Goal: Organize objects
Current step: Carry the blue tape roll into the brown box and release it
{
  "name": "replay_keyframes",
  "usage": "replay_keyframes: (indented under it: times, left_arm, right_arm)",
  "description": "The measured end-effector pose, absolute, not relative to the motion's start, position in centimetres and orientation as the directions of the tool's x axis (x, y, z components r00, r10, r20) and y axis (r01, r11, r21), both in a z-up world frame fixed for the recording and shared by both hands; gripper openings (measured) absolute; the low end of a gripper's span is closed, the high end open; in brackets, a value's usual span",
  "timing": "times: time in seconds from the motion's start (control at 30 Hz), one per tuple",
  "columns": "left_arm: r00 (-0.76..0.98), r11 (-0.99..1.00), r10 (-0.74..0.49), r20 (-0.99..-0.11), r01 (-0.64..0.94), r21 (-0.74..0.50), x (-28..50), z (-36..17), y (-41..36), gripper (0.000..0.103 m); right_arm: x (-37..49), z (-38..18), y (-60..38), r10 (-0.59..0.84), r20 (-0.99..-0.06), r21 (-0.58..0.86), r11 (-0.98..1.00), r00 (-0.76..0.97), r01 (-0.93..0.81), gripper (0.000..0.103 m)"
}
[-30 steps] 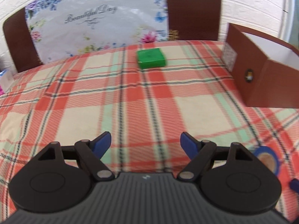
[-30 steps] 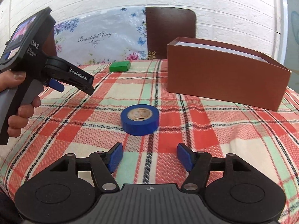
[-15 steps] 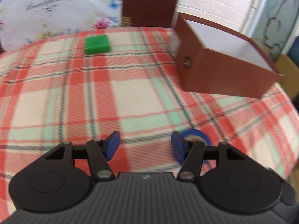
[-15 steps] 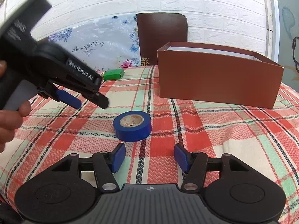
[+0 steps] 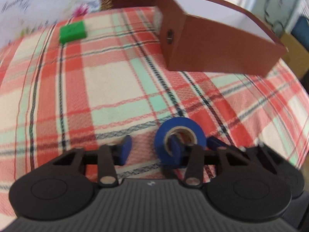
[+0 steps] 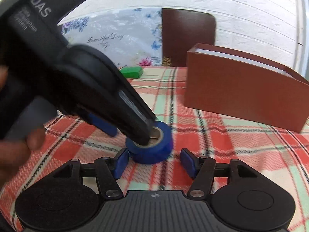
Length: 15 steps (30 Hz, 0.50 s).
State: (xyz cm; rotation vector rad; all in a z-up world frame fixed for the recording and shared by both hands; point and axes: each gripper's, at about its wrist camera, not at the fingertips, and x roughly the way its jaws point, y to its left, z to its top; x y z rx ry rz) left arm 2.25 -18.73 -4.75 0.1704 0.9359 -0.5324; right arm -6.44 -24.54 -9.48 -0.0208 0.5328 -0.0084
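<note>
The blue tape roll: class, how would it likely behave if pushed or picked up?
Lying flat on the checked tablecloth, the blue tape roll probably won't roll; on edge it would. Its cardboard core suggests it stays stiff when pinched. Small and hollow, it is likely light.

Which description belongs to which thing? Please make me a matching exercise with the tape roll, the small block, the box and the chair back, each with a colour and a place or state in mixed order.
Things
1. tape roll
2. small block
3. box
4. chair back

Descriptions
a. reddish brown outside, white inside, open at the top
b. dark brown, upright, behind all the others
c. green, lying alone to the left of the box
d. blue, hole facing up, nearest to both cameras

Pairs: 1-d, 2-c, 3-a, 4-b
</note>
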Motion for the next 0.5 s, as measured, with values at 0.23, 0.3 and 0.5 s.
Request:
replay_keyframes:
  times: [0.23,0.3,0.5]
  left_arm:
    - [0.469,0.840,-0.425,-0.774,0.523,-0.143,2.3,-1.8,-19.4,0.017]
    - [0.500,0.821,-0.449,-0.741,0.558,-0.121,2.1,0.2,-20.8,0.017]
    - [0.542,0.762,-0.524,-0.656,0.643,-0.078,3.5,5.1,-26.4,0.017]
  right_arm:
    - [-7.9,-7.8,-25.3,-0.059,-0.403,-0.032,0.998,0.913,0.050,0.054]
    - [-8.2,-6.5,-26.2,-0.105,-0.340,-0.054,0.994,0.934,0.092,0.054]
    - [-6.8,-2.9,-31.1,-0.226,-0.208,-0.101,0.973,0.952,0.209,0.054]
